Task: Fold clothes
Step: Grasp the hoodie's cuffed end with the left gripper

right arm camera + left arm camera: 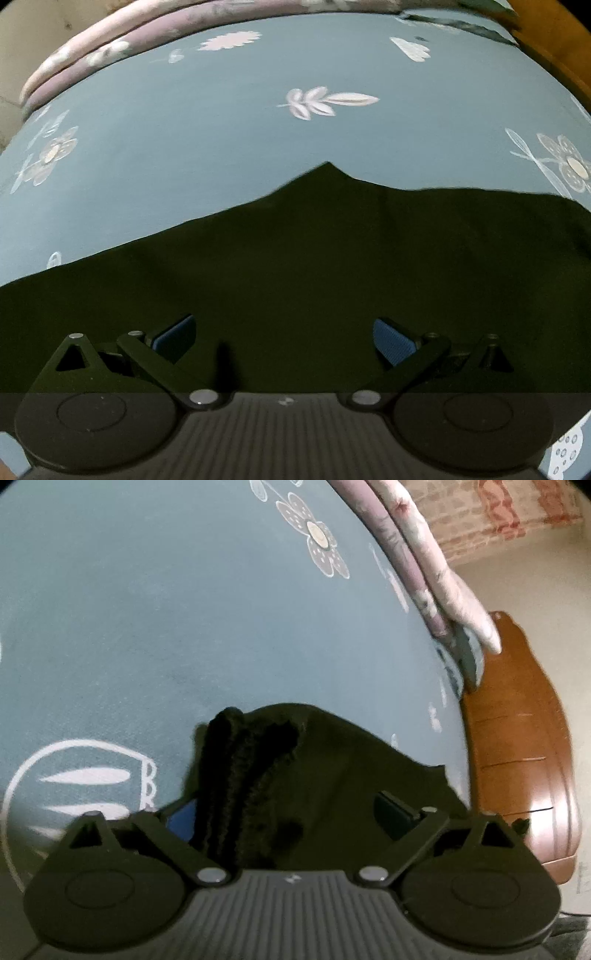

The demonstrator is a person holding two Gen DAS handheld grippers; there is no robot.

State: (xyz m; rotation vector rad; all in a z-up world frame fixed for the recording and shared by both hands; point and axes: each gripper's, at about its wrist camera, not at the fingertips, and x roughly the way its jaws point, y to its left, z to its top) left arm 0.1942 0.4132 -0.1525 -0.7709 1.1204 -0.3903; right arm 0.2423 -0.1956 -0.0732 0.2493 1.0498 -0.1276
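A black garment (295,266) lies flat on a blue flowered bedsheet (221,129); in the right view its long axis runs left to right, with one corner peaking toward the pillows (110,29); in the left view a ribbed edge (236,768) points away from the camera, near the wooden bed frame (517,738); the left gripper (280,816) tilts down over it, fingers wide, fabric between them but not pinched; the right gripper (284,339) angles more steeply down, fingers wide above the cloth.

Wide-spread left claw (286,812) over black garment (332,760).
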